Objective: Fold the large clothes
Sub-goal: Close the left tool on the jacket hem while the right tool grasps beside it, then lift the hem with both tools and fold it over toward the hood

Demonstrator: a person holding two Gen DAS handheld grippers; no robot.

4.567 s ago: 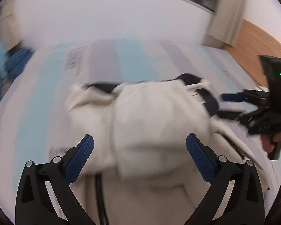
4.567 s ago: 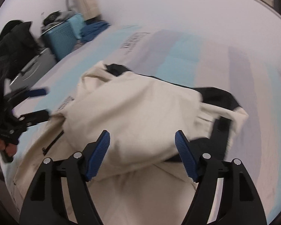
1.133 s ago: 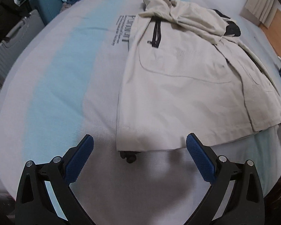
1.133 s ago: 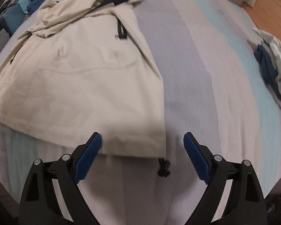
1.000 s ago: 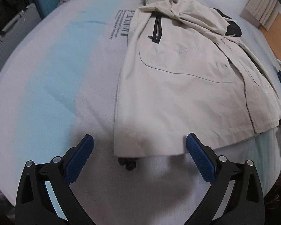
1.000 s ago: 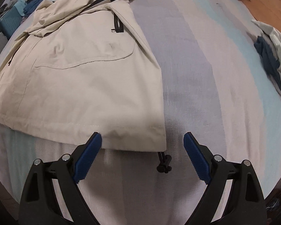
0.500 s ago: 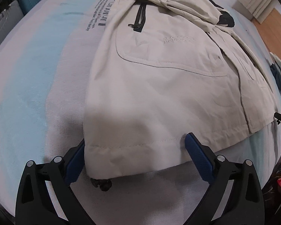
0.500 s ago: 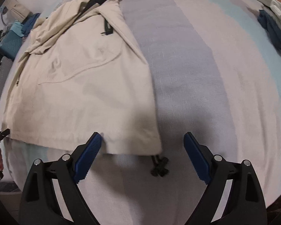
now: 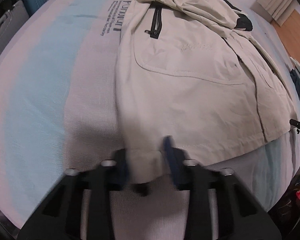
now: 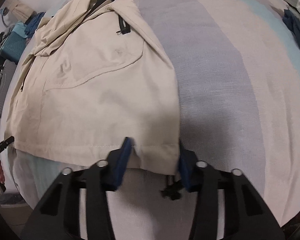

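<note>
A cream jacket point(image 9: 190, 84) with black zips lies flat on the striped bed, its sleeves folded over at the far end. My left gripper point(image 9: 146, 160) straddles the jacket's near left hem corner, its jaws partly closed and blurred around the fabric. In the right wrist view the jacket point(image 10: 102, 80) fills the left half. My right gripper point(image 10: 155, 156) straddles the near right hem corner, jaws partly closed around the cloth. A black drawcord toggle point(image 10: 171, 192) hangs just below that corner.
The bed sheet point(image 9: 40, 100) has pale blue, grey and white stripes with printed text point(image 9: 114, 26). A teal suitcase point(image 10: 12, 46) stands beyond the bed's far left. Dark blue clothes point(image 10: 298, 32) lie at the right bed edge. Wooden floor point(image 9: 294, 28) shows at far right.
Both grippers moved forward onto the jacket's near hem corners, and their jaws narrowed from wide open to close around the fabric.
</note>
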